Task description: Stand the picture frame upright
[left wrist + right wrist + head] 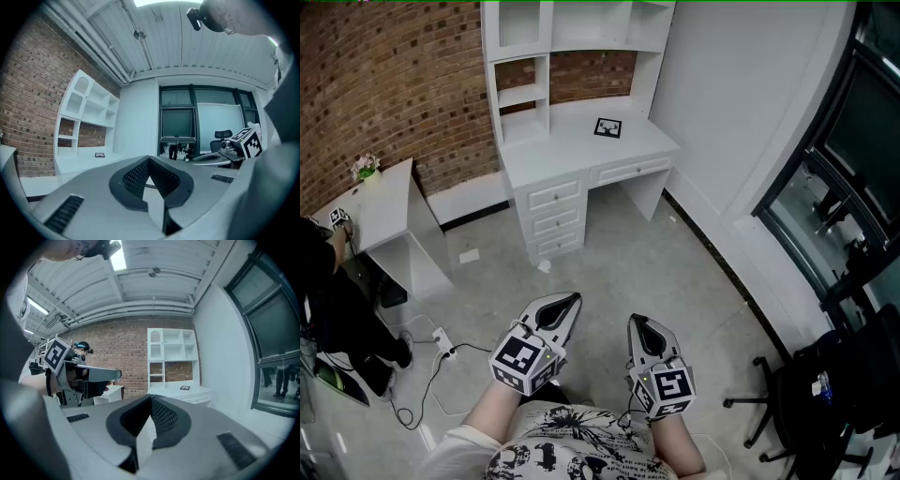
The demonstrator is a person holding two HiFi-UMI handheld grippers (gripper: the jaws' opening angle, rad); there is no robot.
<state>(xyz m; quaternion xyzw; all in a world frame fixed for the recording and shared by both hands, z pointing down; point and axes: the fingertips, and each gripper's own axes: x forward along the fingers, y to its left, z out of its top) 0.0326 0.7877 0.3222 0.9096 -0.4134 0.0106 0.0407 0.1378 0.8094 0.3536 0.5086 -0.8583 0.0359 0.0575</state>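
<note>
On the white desk (572, 155) across the room we see the picture frame (607, 128) lying flat on the desktop, toward its right side, just below the open hutch shelves (581, 37) (dark border, light centre, no finer detail readable). We hold both grippers low and close to the body over the grey floor (675, 272), well apart from the desk. Left gripper (574, 298): jaws together, nothing between them, tips pointing toward the desk. Right gripper (635, 320): jaws together as well, empty, just beside the left one and roughly parallel to it. Each gripper view shows its own pads meeting at the tip, with only the room behind them. Brick wall (384, 84) runs behind the desk; a small white side table (384, 202) stands to its left with a small plant (366, 167) on top. A power strip (442, 343) with cables lies on the floor at left, and a dark office chair (787, 394) sits at right near the windows (853, 141).
</note>
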